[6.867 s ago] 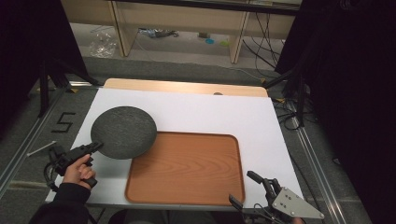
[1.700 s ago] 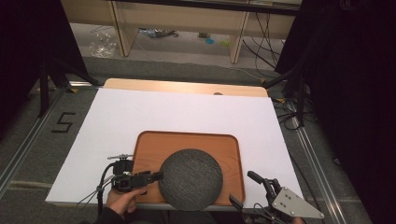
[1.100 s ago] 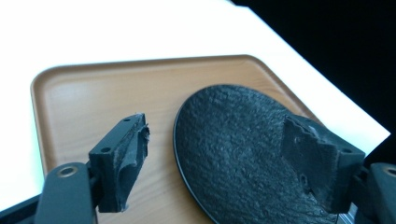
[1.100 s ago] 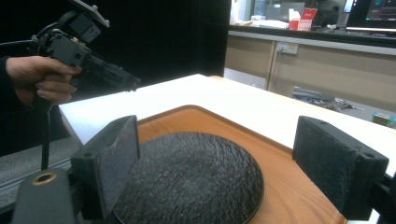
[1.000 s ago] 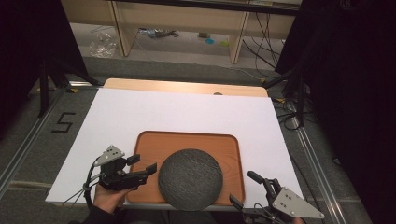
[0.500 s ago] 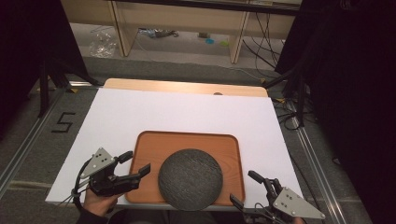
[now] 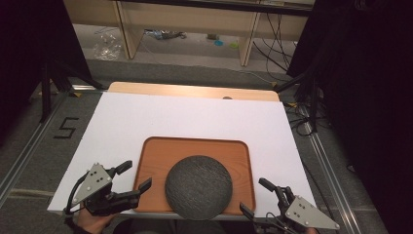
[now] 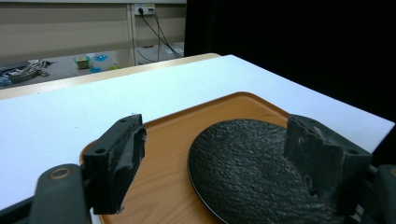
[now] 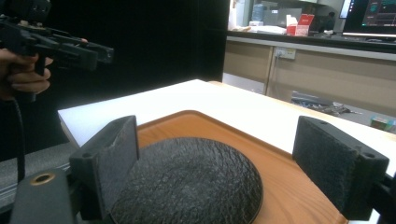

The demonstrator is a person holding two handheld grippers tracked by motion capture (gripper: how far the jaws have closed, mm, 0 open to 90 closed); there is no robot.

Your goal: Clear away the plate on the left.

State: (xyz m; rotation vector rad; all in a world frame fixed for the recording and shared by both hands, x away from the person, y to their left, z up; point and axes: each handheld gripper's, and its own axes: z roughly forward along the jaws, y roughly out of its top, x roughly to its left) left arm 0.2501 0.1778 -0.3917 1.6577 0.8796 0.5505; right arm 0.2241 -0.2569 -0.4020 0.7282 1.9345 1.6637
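The white worktop (image 7: 195, 117) lies bare beyond and to both sides of the rectangular brown wooden tray (image 7: 195, 151), so a hand could sweep there freely. On the tray, the round, dark grey textured plate (image 7: 198, 186) fills the near middle; bare wood stays open behind it and in narrow strips at each side. The tray's low raised rim is the only step. The left gripper (image 7: 132, 176) and right gripper (image 7: 253, 197) flank the plate, jaws spread wide, apart from it.
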